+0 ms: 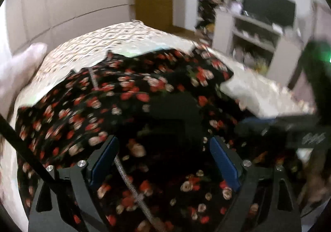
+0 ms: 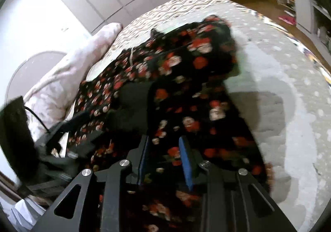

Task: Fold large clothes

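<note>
**Lying across the patterned bed: a floral garment under both grippers**

Spreading over the cream geometric-patterned bedspread (image 1: 115, 35), the black red-rose-printed garment (image 1: 128, 91) is lying beneath the left gripper (image 1: 163, 145), whose blue-padded fingers are standing wide apart. Only the left view is showing the white shelf unit (image 1: 248, 33). The right gripper (image 2: 163, 149) is straddling fabric; pinching cannot be told. Only its view is showing the pink pillow (image 2: 82, 60).

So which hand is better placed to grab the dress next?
Probably the right hand-held gripper: its narrower gap already has the floral dress between its fingers. The left hand-held gripper hangs wide open above the cloth.
</note>
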